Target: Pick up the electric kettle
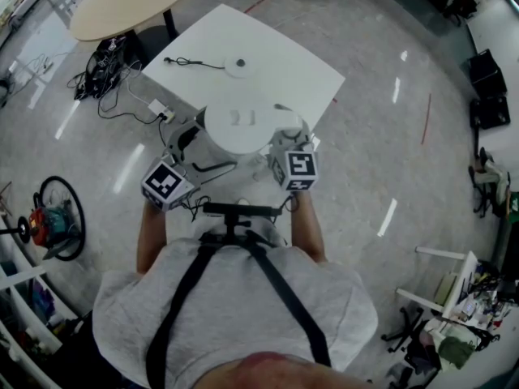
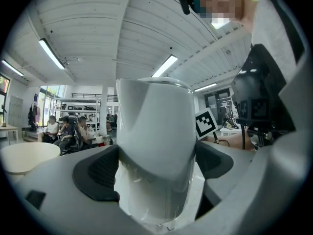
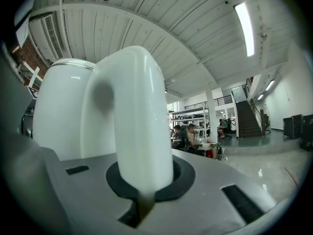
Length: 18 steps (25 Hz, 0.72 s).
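Note:
The white electric kettle (image 1: 239, 126) is held between my two grippers over the near corner of the white table (image 1: 300, 63), apart from its round base (image 1: 240, 66). In the head view my left gripper (image 1: 193, 140) is at the kettle's left side and my right gripper (image 1: 282, 140) at its right. In the left gripper view the kettle's spout side (image 2: 154, 141) fills the gap, with both dark pads (image 2: 95, 173) pressed against it. My right gripper (image 3: 144, 192) is shut on the kettle's curved handle (image 3: 134, 126), and the kettle body (image 3: 61, 111) stands behind it.
The base's black cord (image 1: 190, 62) trails left across the table. On the floor to the left lie a power strip (image 1: 159, 109), cables and a black bag (image 1: 101, 63), beside a round beige table (image 1: 130, 2). Several seated people (image 2: 68, 129) are far off in the room.

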### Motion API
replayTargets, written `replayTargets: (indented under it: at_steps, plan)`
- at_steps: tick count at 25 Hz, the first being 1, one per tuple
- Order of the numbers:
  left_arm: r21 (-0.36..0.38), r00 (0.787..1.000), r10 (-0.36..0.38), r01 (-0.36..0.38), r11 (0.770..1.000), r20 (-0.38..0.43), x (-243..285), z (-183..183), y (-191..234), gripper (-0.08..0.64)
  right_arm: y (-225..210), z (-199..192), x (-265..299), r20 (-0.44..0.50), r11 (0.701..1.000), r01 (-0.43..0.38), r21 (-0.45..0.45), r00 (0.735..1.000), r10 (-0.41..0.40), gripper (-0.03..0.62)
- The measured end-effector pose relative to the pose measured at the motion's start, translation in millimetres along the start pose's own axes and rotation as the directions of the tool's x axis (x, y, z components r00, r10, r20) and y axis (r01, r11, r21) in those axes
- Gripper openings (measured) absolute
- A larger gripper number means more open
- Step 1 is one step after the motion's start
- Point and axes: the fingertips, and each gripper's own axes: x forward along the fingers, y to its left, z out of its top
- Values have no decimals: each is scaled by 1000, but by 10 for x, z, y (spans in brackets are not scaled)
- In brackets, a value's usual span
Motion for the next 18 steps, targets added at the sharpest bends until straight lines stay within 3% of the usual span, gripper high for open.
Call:
replayTargets:
  at_steps: [18]
  plan:
    - [-8,1000,-3,3,1000,-4,40,-1,77,502,-52,-5,74,4,1000,8,-13,1000,-8,6]
